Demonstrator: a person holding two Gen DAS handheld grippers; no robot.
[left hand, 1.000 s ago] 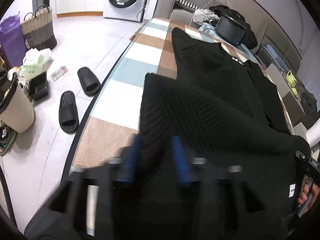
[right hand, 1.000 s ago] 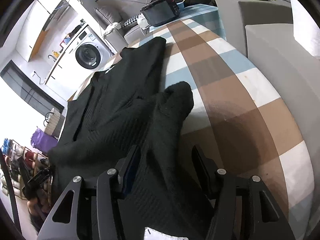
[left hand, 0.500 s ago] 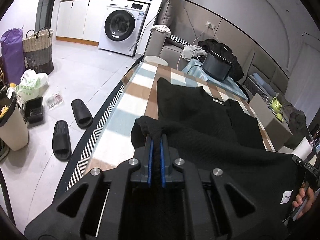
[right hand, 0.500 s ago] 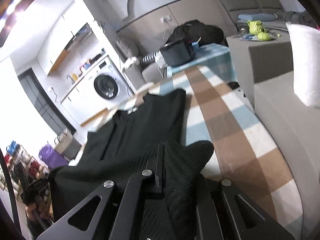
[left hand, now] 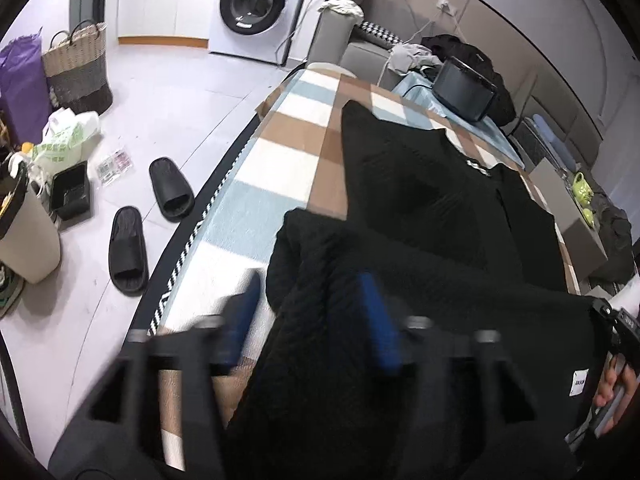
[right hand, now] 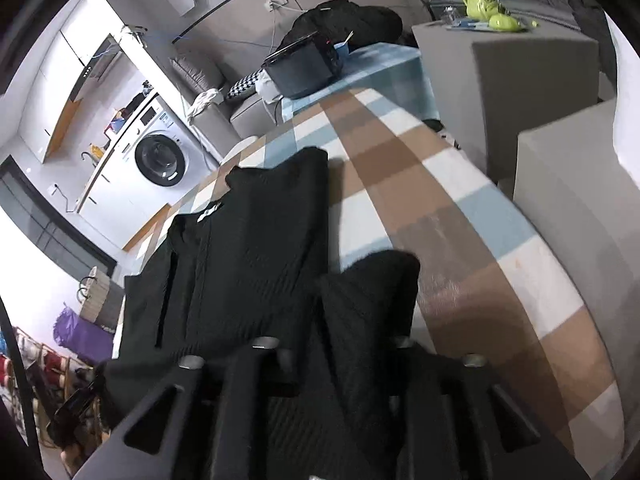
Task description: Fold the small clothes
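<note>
I have a black knit sweater (left hand: 420, 200) spread on the checked cloth of the table (left hand: 288, 160), its long axis running down the table's length: the neck with its white label points toward the far end, where a dark case (left hand: 464, 88) sits, and the hem lies at the near edge under my tools. The near part is folded up over the body, with a rounded corner of the fold at each side. My left gripper (left hand: 312, 312) is blurred; its jaws have just been opening and now stand fairly wide, blue pads either side of the left fold corner, with no pad that I can see pressing on it. My right gripper (right hand: 336, 356) has likewise just been opening; its dark fingers straddle the right fold corner (right hand: 376, 280), loose. That corner lies near the table's right edge, beside grey boxes (right hand: 520, 80).
</note>
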